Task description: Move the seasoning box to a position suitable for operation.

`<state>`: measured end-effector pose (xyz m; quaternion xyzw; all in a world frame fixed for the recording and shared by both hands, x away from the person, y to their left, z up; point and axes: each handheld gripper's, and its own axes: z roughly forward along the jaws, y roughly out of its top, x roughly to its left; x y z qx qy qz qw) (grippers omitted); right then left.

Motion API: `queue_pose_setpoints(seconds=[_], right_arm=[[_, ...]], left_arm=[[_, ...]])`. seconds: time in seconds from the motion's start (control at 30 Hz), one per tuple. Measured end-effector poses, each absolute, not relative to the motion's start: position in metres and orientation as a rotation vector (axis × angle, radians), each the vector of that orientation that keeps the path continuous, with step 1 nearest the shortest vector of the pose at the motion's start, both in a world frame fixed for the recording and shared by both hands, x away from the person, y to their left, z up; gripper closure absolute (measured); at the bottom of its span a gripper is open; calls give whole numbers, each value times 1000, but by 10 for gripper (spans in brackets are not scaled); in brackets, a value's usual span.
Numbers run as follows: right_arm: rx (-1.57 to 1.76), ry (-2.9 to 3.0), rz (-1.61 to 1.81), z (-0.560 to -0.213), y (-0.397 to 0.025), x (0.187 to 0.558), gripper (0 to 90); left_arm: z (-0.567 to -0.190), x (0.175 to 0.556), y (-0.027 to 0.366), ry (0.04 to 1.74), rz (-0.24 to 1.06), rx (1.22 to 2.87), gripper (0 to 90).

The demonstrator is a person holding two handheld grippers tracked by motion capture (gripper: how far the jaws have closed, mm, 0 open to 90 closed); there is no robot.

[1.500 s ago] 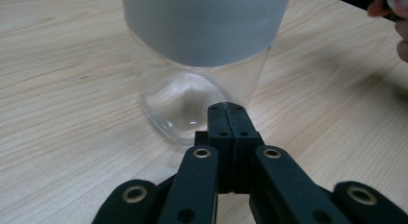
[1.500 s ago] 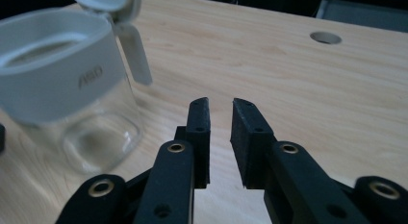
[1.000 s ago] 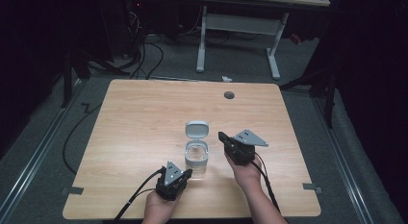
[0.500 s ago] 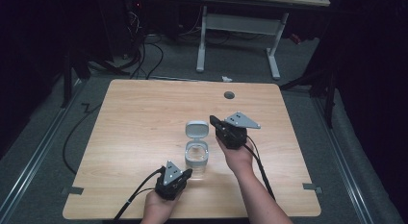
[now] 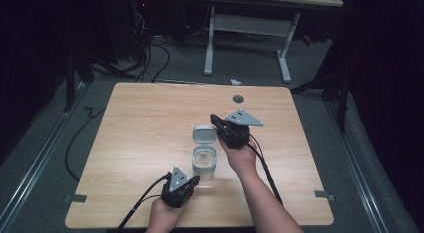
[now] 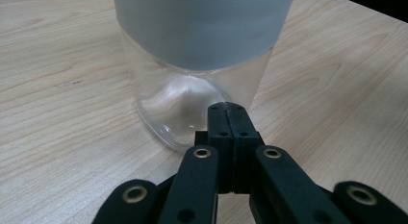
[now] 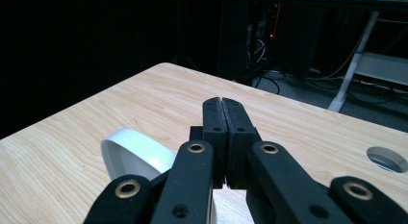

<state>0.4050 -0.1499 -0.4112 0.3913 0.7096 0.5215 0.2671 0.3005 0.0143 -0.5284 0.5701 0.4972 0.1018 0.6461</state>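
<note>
On the wooden tabletop (image 5: 140, 143), the left tool (image 5: 193, 180) sits low near the front edge in the person's left hand (image 5: 167, 215), its cable (image 5: 140, 205) trailing off toward the near-left corner. The left gripper view shows its two black jaws pressed flat together with nothing between them, their tips right at the base of a clear jar (image 6: 192, 84), so close that touching cannot be ruled out. In the high view the jar (image 5: 204, 164) stands upright a little right of the tabletop's middle and toward the front, its mouth uncovered. Just behind it lies a white lid (image 5: 203, 135), apart from the jar's rim or barely meeting it; which one is unclear. To the right of the lid hovers the right tool (image 5: 215, 120), held in the right hand (image 5: 241, 155), a grey three-cornered plate (image 5: 244, 117) on top. The right gripper view shows its jaws also closed tight on nothing, with the lid (image 7: 134, 156) just below and to their left. Farther right and toward the back, a round hole (image 5: 238, 99) is cut into the tabletop.
</note>
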Motion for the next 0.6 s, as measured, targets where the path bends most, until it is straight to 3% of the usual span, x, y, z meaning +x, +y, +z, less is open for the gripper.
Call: queue_pose_setpoints(seconds=[0.6], right_arm=[[1045, 1961, 1402, -428, -153, 377, 882]], left_arm=[[-529, 298, 11, 1122, 227, 1295, 900]])
